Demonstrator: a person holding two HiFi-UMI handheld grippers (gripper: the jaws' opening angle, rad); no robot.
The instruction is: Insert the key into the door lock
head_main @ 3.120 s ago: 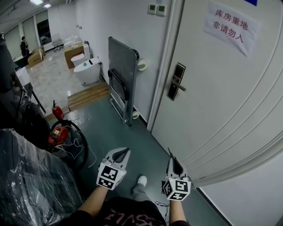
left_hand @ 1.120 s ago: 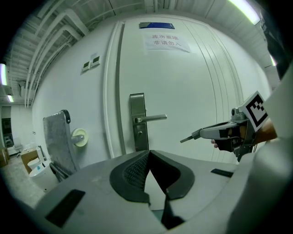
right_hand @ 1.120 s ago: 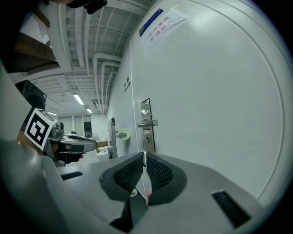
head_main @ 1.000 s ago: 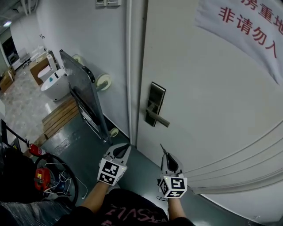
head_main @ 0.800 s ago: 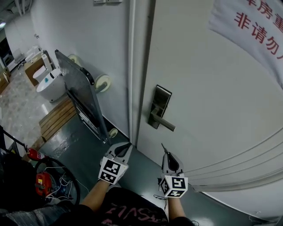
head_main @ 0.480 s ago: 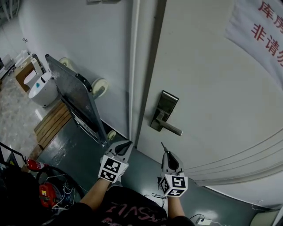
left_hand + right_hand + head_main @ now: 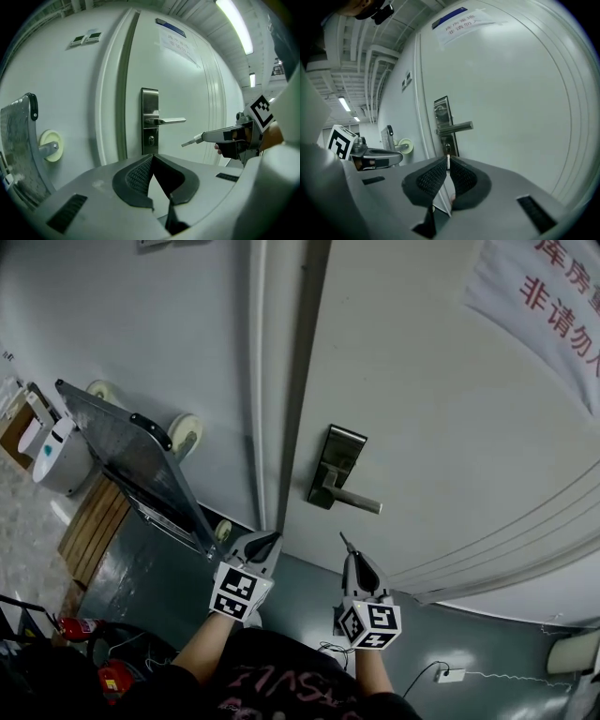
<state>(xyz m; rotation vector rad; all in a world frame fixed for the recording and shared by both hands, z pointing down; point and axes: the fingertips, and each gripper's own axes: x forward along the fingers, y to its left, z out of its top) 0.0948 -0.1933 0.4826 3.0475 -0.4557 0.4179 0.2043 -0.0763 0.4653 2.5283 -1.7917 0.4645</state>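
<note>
A steel door lock plate (image 7: 338, 450) with a lever handle (image 7: 355, 502) sits on the white door (image 7: 450, 427). The keyhole (image 7: 150, 139) lies below the lever. My right gripper (image 7: 352, 561) is shut on a small metal key (image 7: 344, 543) that sticks out past its tips. In the right gripper view the key (image 7: 447, 161) lines up just under the keyhole (image 7: 446, 148), still short of the door. My left gripper (image 7: 265, 542) hangs lower left of the lock, its jaws shut on nothing (image 7: 152, 158).
A folded metal platform trolley (image 7: 131, 460) leans on the wall left of the door frame (image 7: 291, 381). A paper sign (image 7: 544, 287) is taped high on the door. A fire extinguisher (image 7: 80, 626) and a white plug with cable (image 7: 448, 675) lie on the floor.
The person has stepped closer to the door, and the lock now sits nearer, above the grippers. Both grippers keep their pose, the right one still holding the key.
</note>
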